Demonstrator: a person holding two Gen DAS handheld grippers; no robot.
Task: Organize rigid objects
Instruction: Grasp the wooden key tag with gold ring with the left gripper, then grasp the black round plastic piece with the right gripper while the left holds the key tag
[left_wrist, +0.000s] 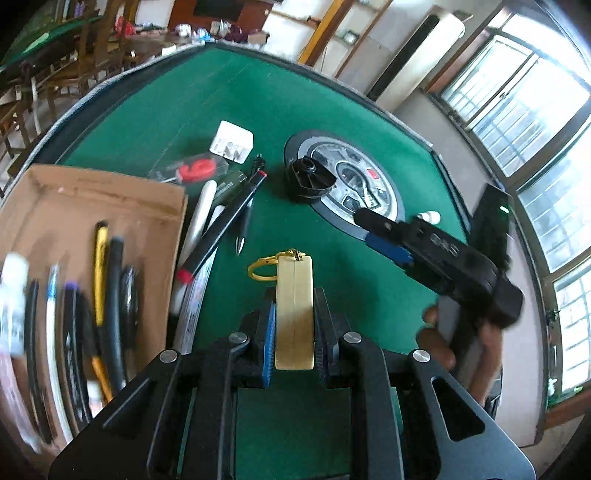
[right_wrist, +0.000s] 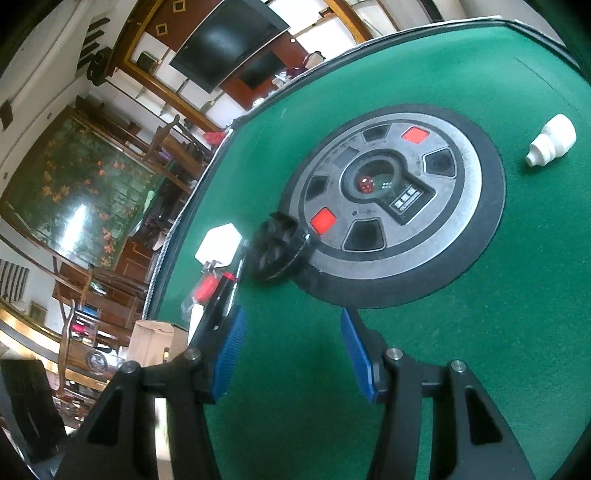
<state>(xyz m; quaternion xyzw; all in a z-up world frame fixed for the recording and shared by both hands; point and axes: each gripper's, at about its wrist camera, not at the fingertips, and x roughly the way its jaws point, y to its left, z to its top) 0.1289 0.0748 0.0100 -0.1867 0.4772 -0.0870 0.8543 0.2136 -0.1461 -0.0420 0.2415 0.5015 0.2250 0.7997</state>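
Observation:
My left gripper (left_wrist: 294, 295) is shut on a cream flat keychain tag (left_wrist: 294, 306) with a gold ring (left_wrist: 264, 267), held above the green table. To its left an open cardboard box (left_wrist: 92, 221) holds several pens and cables, blurred. Pens (left_wrist: 221, 229), a red packaged item (left_wrist: 195, 168) and a white card (left_wrist: 232, 142) lie beside the box. My right gripper (right_wrist: 291, 350) is open and empty above the felt; it also shows in the left wrist view (left_wrist: 388, 236). A black round part (right_wrist: 275, 254) and a white plastic fitting (right_wrist: 552, 142) lie ahead of it.
The green felt table (left_wrist: 258, 103) has a round metal dice hub (right_wrist: 391, 199) at its centre and a raised dark rim. Chairs and another table stand beyond the far left edge. Windows are on the right.

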